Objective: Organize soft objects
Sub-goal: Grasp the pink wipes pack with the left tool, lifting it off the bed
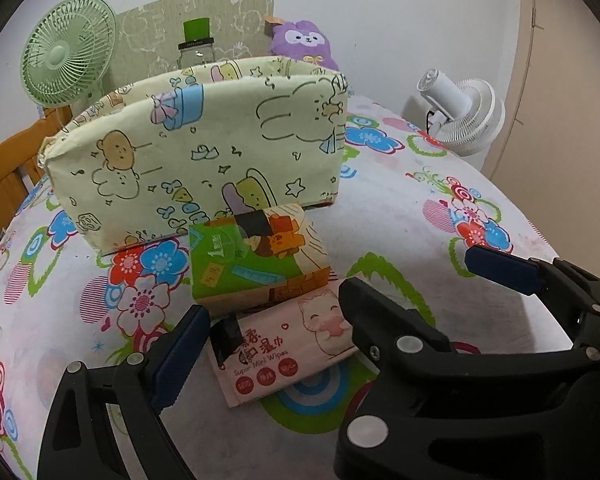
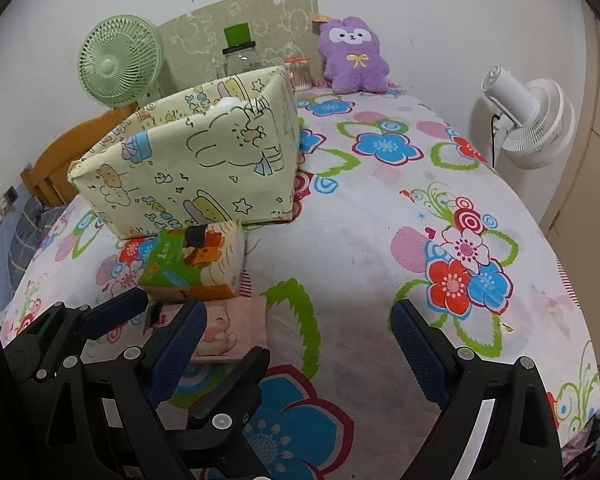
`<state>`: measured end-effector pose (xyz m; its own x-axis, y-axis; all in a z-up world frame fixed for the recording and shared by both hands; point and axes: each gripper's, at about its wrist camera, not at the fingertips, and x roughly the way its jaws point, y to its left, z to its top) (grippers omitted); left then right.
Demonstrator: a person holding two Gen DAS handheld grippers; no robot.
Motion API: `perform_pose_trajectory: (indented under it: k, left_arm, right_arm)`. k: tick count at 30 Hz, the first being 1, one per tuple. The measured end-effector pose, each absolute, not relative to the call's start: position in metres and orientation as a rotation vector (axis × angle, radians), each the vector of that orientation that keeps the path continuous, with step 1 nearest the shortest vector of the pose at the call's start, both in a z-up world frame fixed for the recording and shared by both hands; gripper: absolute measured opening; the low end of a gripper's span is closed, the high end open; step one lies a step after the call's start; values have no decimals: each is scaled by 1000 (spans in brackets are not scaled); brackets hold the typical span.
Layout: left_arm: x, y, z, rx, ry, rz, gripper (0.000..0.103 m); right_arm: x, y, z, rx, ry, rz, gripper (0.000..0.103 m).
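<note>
the pink wet-wipes pack lies flat on the flowered bed sheet, its far edge touching the green-and-orange tissue pack, which in turn sits against the front wall of the cream cartoon-print fabric bin. the left gripper hovers over the wipes pack with its fingers spread wide, one on each side of it, pinching nothing. the right gripper is beside it over bare sheet, fingers also spread and empty.

what could go wrong: the wipes pack is slick and flat, so fingers closing too high would likely skid over its top or only pinch the loose wrapper. the tissue pack touches it, so a closing finger could nudge or snag that pack too. the two grippers are close together, and the right one's near finger overlaps the wipes pack in its own view, so they may knock each other.

around: a purple plush, a glass jar with a green lid, a green fan and a white fan stand well back. the bin's tall front wall stands between the packs and its opening.
</note>
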<state>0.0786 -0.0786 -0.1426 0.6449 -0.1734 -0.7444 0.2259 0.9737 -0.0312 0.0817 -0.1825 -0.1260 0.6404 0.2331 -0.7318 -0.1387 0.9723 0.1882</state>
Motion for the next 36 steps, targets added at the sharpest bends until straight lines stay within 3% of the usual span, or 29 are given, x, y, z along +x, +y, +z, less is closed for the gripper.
perform_pose_trajectory:
  k: [36]
  left_arm:
    - [60,-99,-142,118,870,-238,96]
  right_arm:
    - [72,-206,-134,151,873,178,95]
